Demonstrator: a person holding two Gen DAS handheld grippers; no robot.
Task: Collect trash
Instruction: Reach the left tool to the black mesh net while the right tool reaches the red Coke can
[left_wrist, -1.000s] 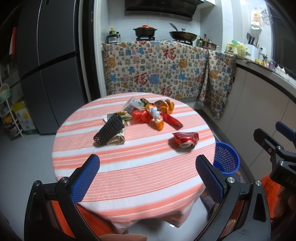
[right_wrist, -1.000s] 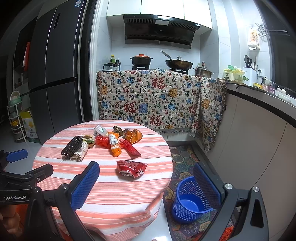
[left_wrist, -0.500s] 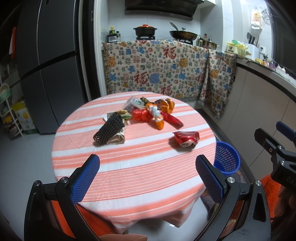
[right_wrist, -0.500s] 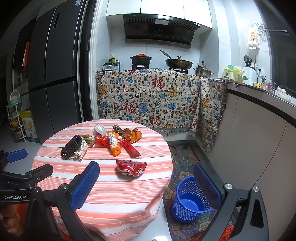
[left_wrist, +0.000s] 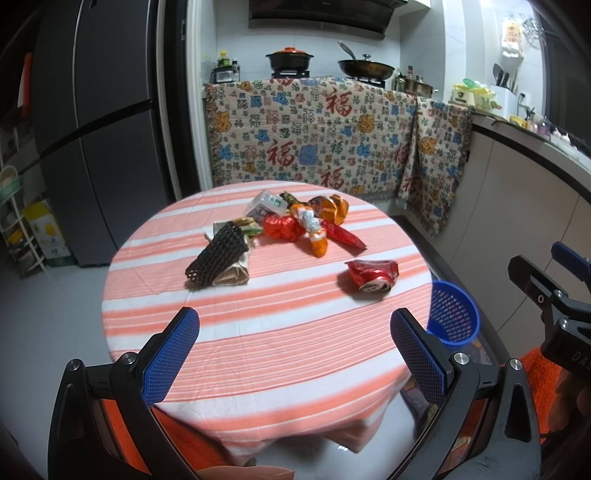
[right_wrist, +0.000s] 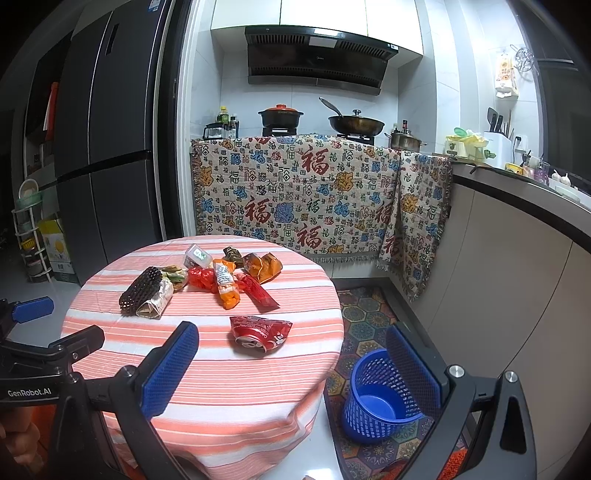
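Observation:
A round table with an orange-striped cloth (left_wrist: 258, 332) (right_wrist: 221, 387) holds trash: a crushed red can (left_wrist: 373, 275) (right_wrist: 260, 332), a black mesh sleeve on a paper wrap (left_wrist: 218, 256) (right_wrist: 142, 291), and a heap of wrappers (left_wrist: 306, 221) (right_wrist: 229, 277) with a clear plastic box (left_wrist: 267, 203). A blue mesh bin (left_wrist: 452, 314) (right_wrist: 380, 395) stands on the floor right of the table. My left gripper (left_wrist: 295, 354) is open and empty at the table's near edge. My right gripper (right_wrist: 291, 369) is open and empty, between table and bin.
A counter draped with a patterned cloth (right_wrist: 314, 206) stands behind the table, with pots on the stove. A dark fridge (right_wrist: 107, 155) is at the left, cabinets (right_wrist: 517, 277) at the right. A patterned mat (right_wrist: 362, 321) lies under the bin.
Both grippers have drifted slightly; the table and trash sit a touch higher in view. Nothing was grasped or moved.

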